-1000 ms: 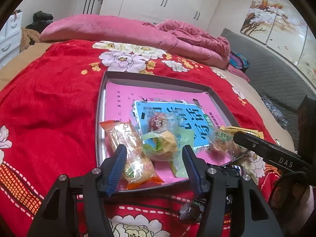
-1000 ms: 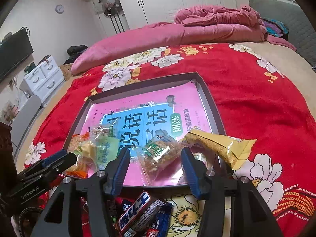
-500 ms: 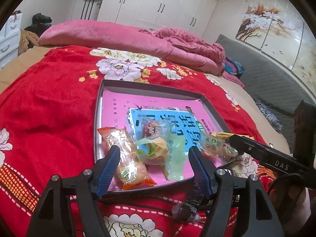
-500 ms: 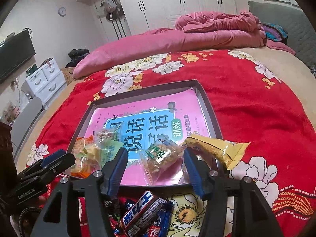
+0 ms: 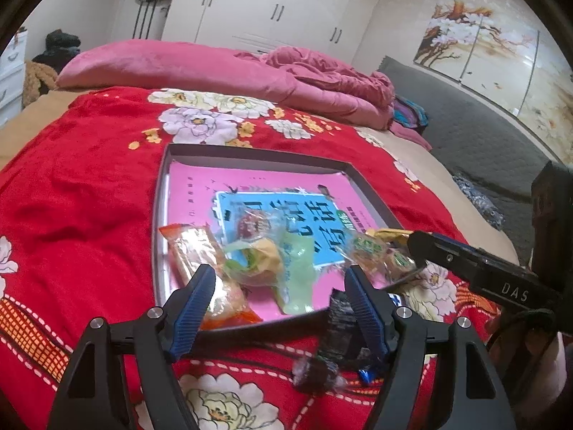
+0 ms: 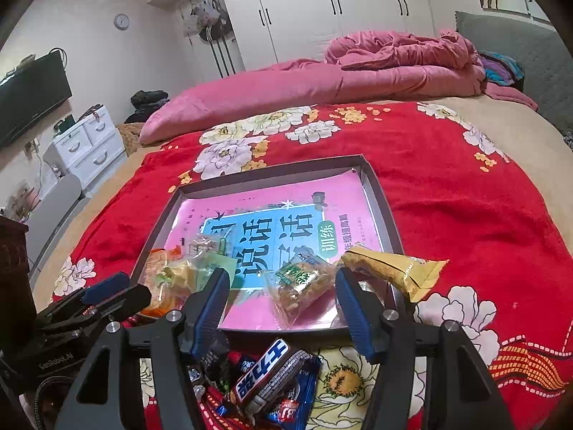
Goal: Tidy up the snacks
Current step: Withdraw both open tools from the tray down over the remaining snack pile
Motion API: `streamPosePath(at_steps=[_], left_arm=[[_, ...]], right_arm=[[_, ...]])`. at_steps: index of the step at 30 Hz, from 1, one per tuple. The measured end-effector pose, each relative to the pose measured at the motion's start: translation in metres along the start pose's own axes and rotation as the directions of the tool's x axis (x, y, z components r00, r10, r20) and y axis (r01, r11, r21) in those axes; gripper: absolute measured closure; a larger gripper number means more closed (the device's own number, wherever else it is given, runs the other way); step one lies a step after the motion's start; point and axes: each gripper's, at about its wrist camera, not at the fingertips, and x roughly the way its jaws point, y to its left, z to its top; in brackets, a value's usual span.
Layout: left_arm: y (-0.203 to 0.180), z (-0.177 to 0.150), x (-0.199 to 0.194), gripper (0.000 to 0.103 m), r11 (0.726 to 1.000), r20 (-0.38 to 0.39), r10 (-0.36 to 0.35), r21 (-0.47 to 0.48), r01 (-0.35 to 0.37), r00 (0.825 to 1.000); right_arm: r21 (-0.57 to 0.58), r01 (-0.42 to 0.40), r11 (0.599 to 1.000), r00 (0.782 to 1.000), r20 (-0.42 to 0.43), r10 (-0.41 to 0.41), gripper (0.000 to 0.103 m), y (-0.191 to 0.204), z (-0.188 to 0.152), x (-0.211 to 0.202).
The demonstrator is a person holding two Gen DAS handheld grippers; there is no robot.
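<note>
Both grippers, left (image 5: pixel 277 299) and right (image 6: pixel 281 302), hang empty over the tray's (image 6: pixel 379 197) near edge, jaws just widened. Four snacks lie inside; the next pick looks like the chocolate bar (image 6: pixel 266 376) outside it.

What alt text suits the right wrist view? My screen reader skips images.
Open right gripper above a grey tray on a red floral blanket, with snack packets at the tray's near edge and a candy pile in front.
</note>
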Motion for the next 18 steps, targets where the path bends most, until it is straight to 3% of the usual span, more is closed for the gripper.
streamPosePath(at_steps=[18], left_arm=[[-0.023, -0.019, -0.003, 0.027, 0.998, -0.055, -0.051, 0.036, 0.053, 0.997]], right_arm=[[-0.015, -0.008, 1.0, 1.0, -0.01, 0.008, 0.04, 0.0, -0.019, -0.03]])
